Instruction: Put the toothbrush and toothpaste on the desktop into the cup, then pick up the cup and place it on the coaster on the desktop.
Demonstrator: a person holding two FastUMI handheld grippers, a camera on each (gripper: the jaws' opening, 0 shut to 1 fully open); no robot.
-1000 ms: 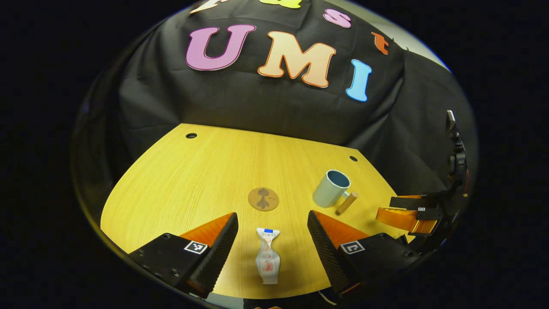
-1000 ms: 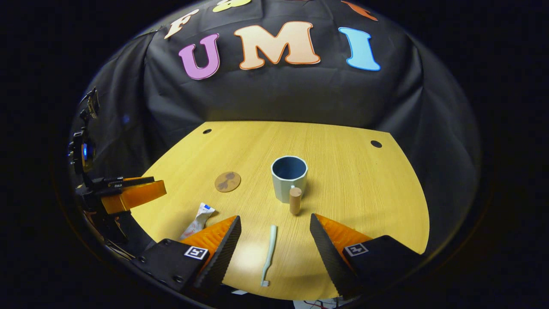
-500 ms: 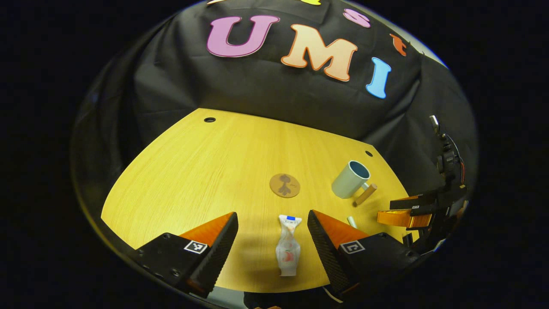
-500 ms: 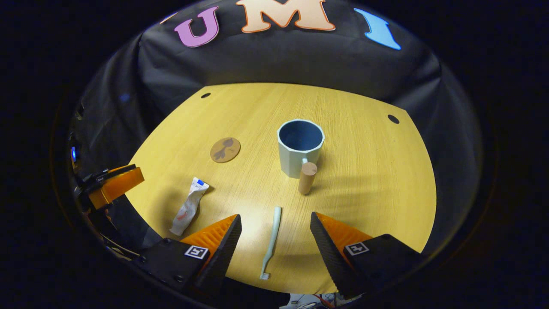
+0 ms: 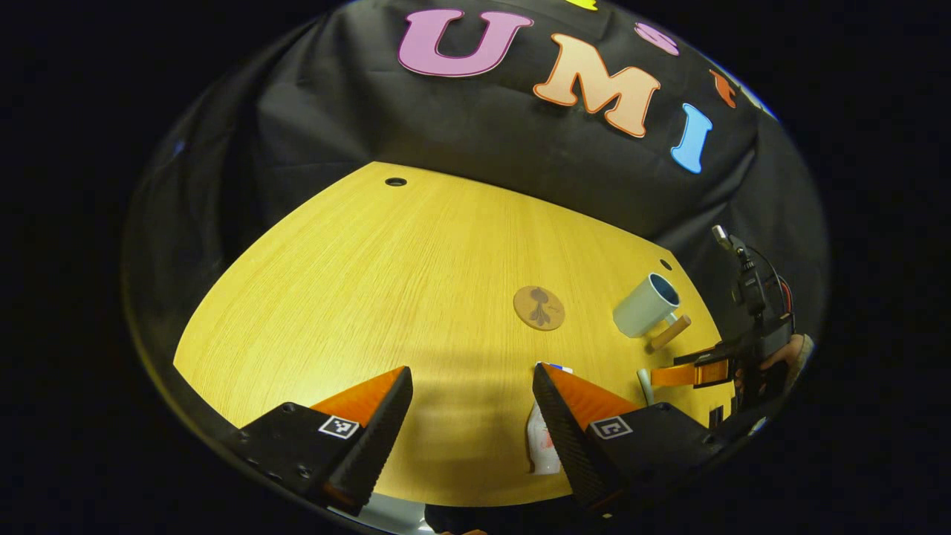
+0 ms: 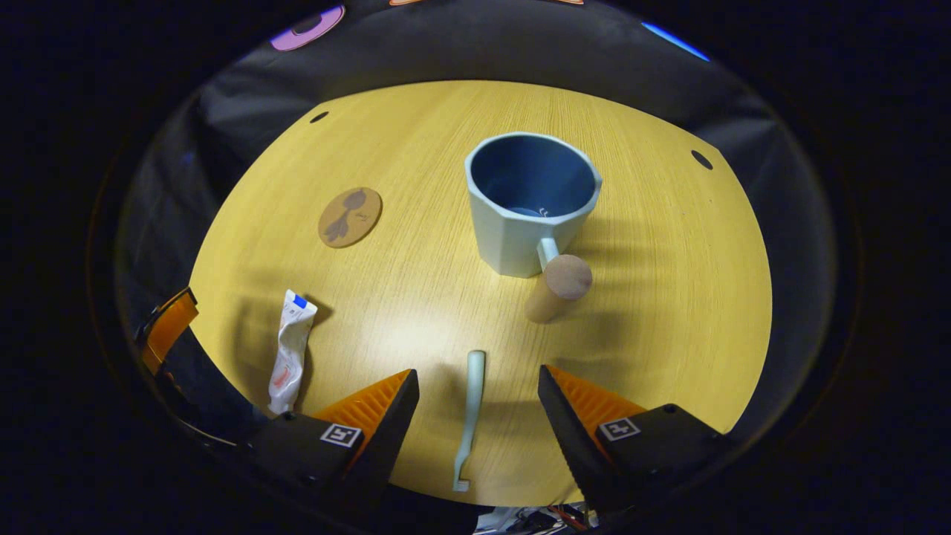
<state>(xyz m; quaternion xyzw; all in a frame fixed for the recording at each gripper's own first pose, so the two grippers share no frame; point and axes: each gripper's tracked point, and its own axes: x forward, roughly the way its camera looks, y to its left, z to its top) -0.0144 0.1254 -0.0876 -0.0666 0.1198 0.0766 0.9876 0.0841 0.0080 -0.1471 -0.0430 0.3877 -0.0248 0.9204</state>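
Both grippers wide open over the desk: right gripper [image 6: 478, 397] straddles the toothbrush [image 6: 470, 416] lying near-side of the cup [image 6: 529, 204], likely lining up a grasp; left gripper [image 5: 472, 394] beside the toothpaste [image 6: 290, 360], left of cup, coaster [image 6: 350, 216] beyond, nothing held.

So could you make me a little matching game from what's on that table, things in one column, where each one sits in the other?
Things:
1. toothbrush
2. toothpaste
3. coaster
4. cup

Places, as seen in the right gripper view:
A. standing upright at mid-table, wooden handle toward the camera
B. lying between the right gripper's open fingers
C. flat disc, left of the cup
D. lying near the table's left edge

Pairs: 1-B, 2-D, 3-C, 4-A
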